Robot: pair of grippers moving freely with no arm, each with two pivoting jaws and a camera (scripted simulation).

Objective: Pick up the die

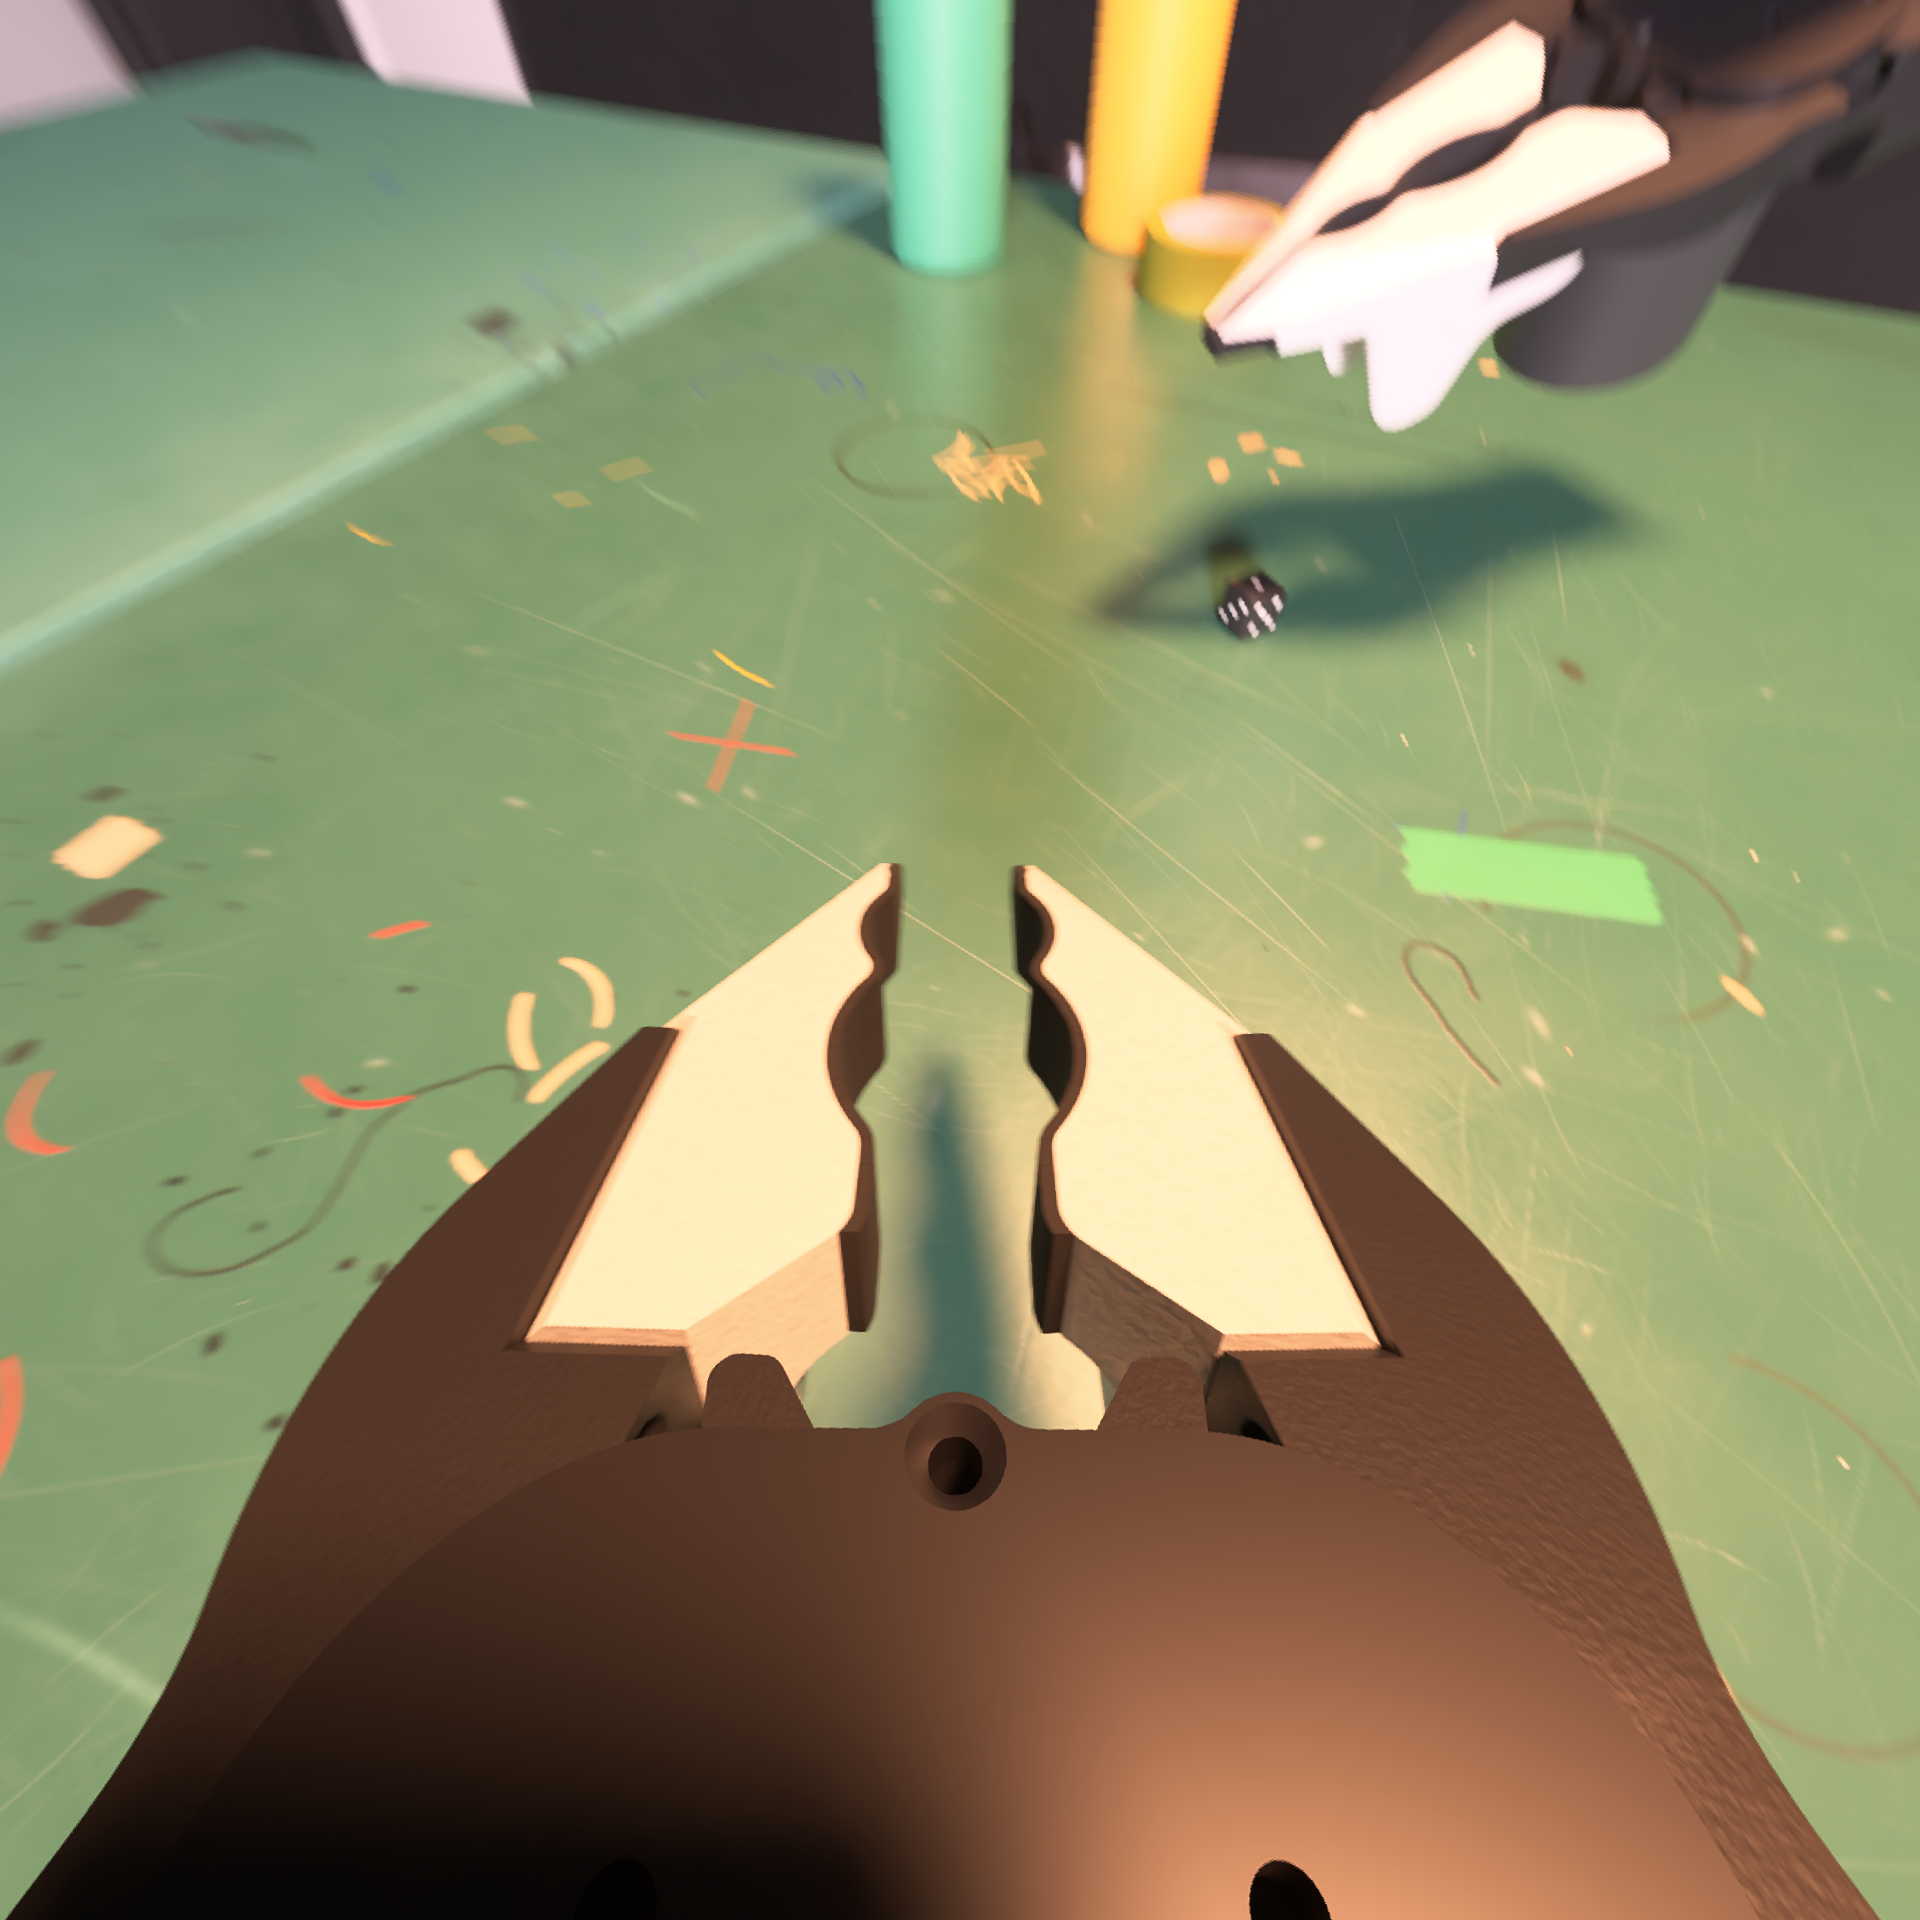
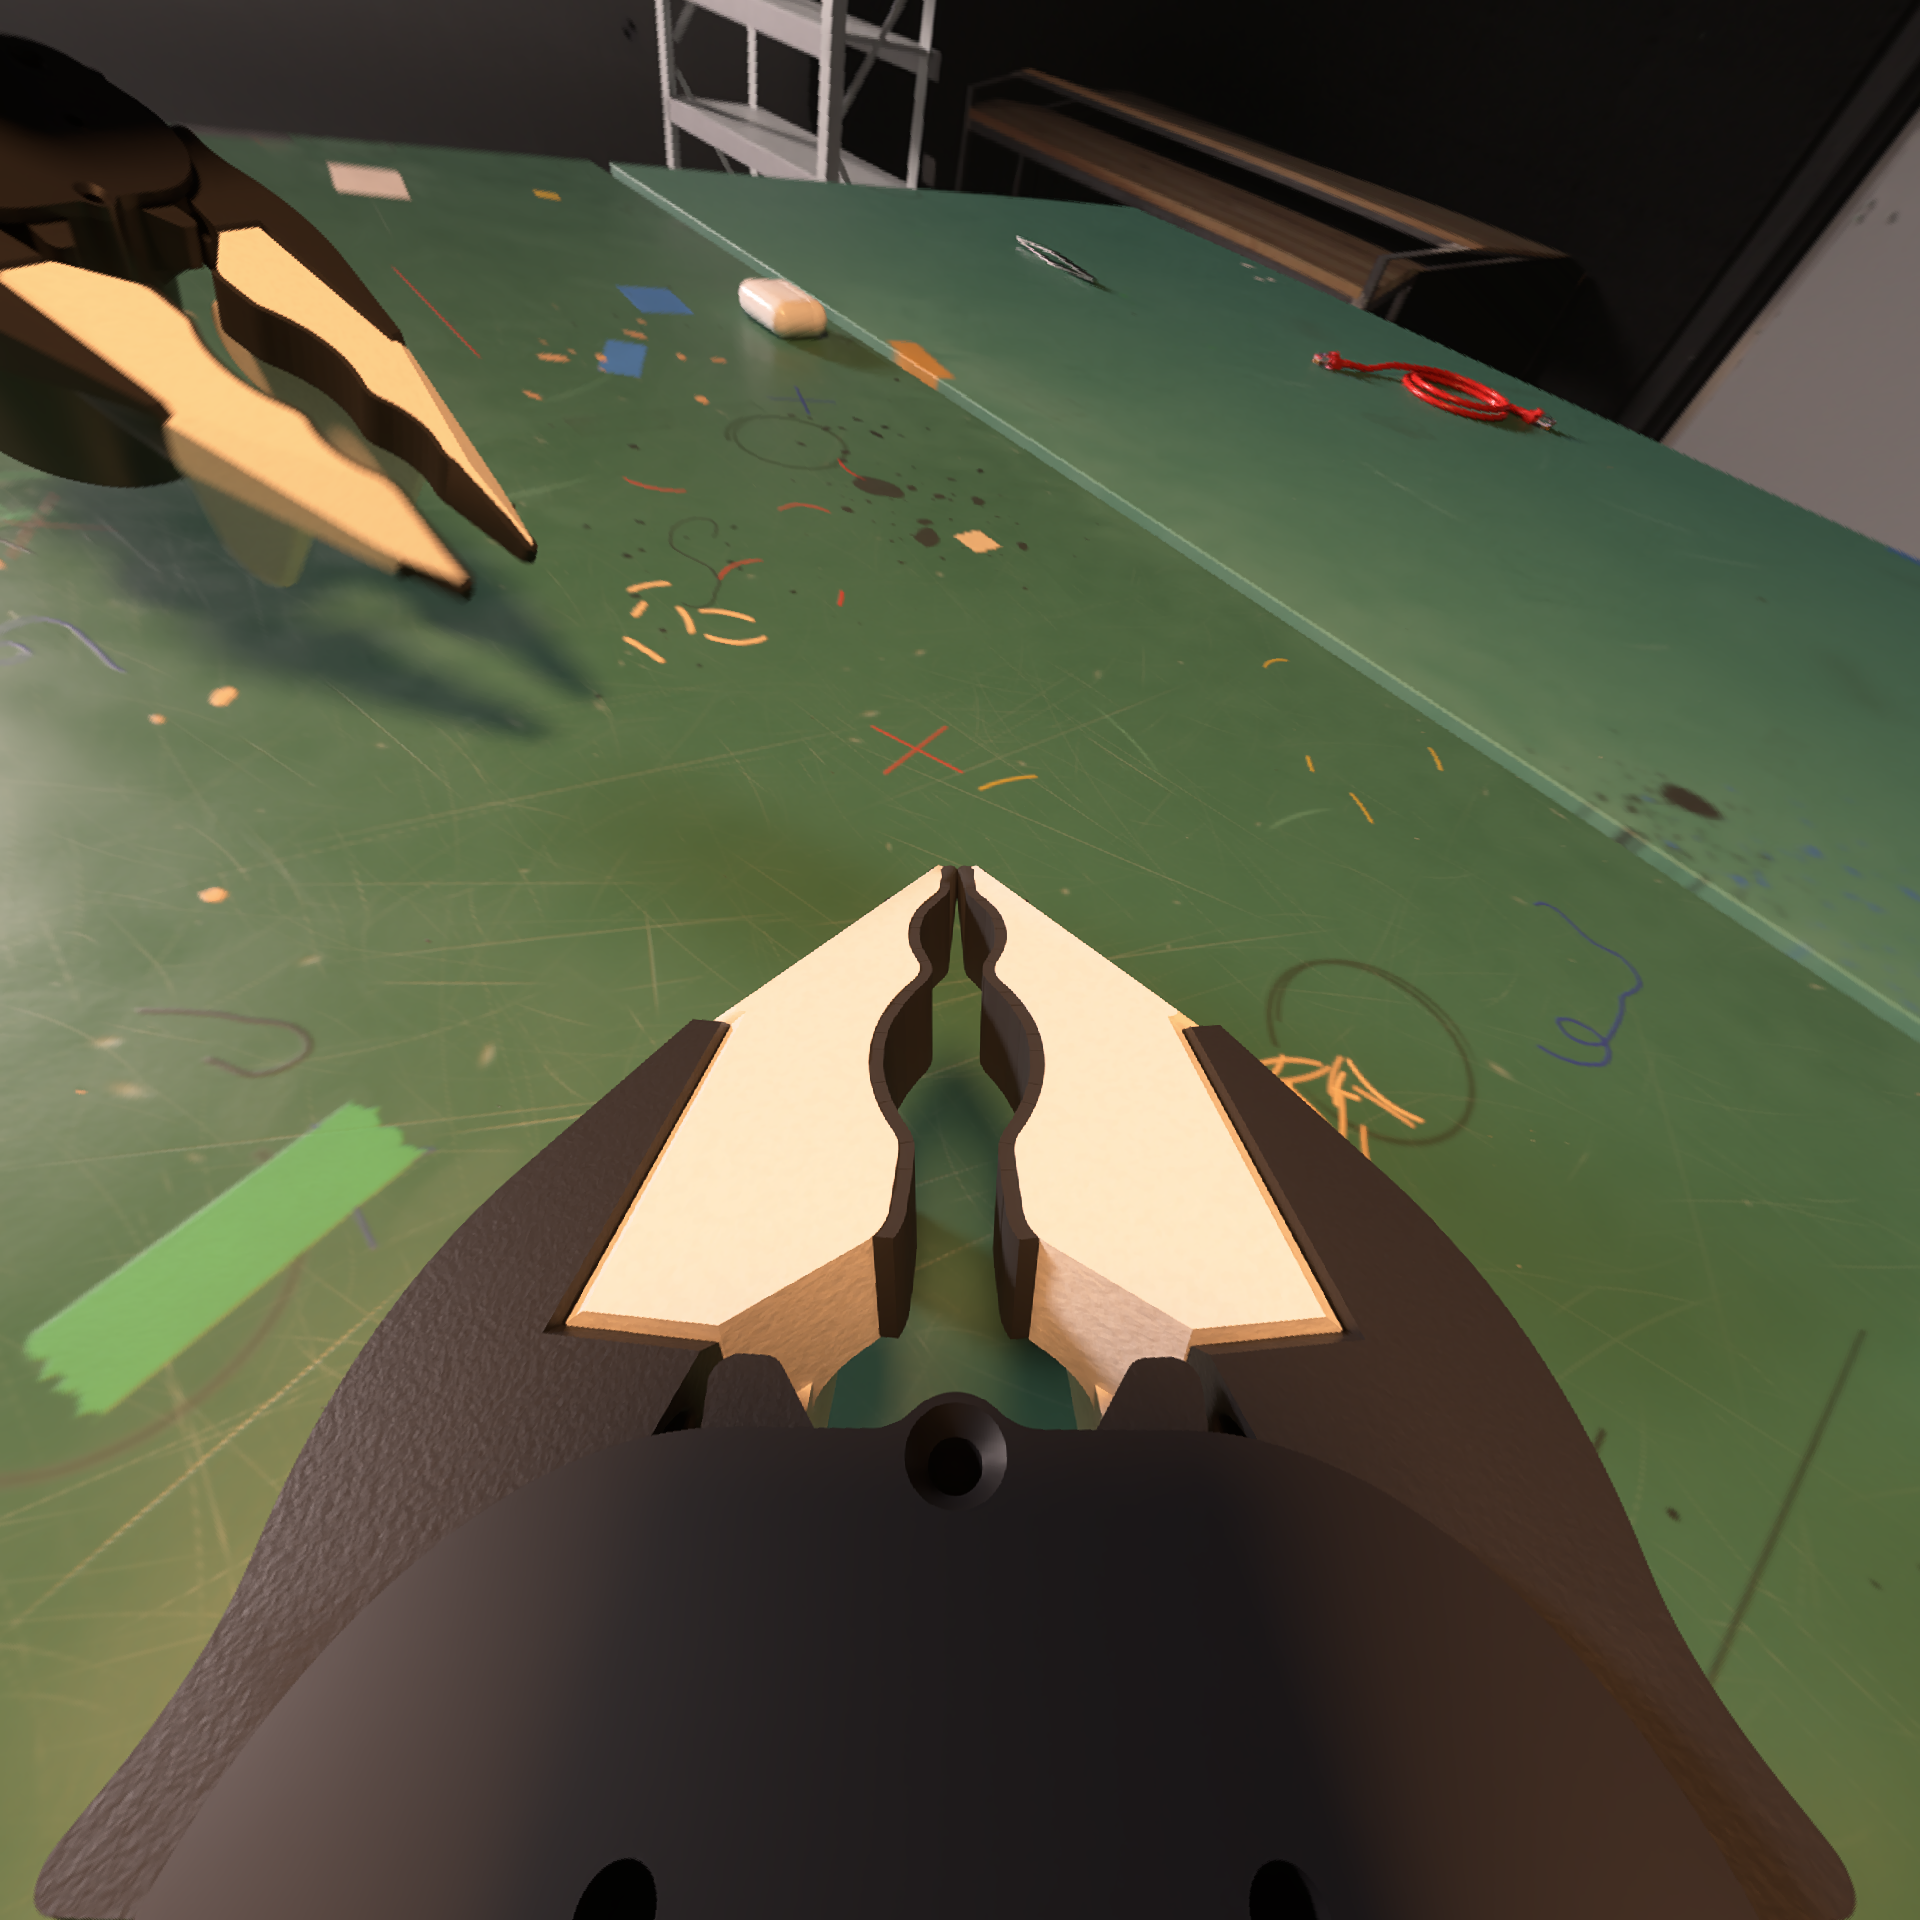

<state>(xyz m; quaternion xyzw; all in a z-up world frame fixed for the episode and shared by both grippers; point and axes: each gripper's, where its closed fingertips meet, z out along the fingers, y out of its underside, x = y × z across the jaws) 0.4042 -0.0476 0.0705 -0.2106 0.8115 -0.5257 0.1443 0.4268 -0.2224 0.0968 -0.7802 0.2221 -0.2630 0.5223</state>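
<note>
A small black die (image 1: 1251, 606) with white pips lies on the green table (image 1: 520, 623), in the shadow under the right gripper. In the left wrist view my left gripper (image 1: 956, 883) is open and empty, low over the table, with the die far ahead and to the right. The right gripper (image 1: 1221, 338) hangs above and beyond the die with its fingertips together. In the right wrist view my right gripper (image 2: 958, 873) is shut and empty; the die does not show there. The left gripper (image 2: 499, 566) appears at the upper left, open.
A teal cylinder (image 1: 940, 135), a yellow cylinder (image 1: 1148, 114), a yellow tape roll (image 1: 1205, 255) and a dark cup (image 1: 1600, 312) stand at the table's back. A green tape strip (image 1: 1527, 875) lies flat on the table. A white eraser (image 2: 781, 307) and red cord (image 2: 1455, 393) lie far off.
</note>
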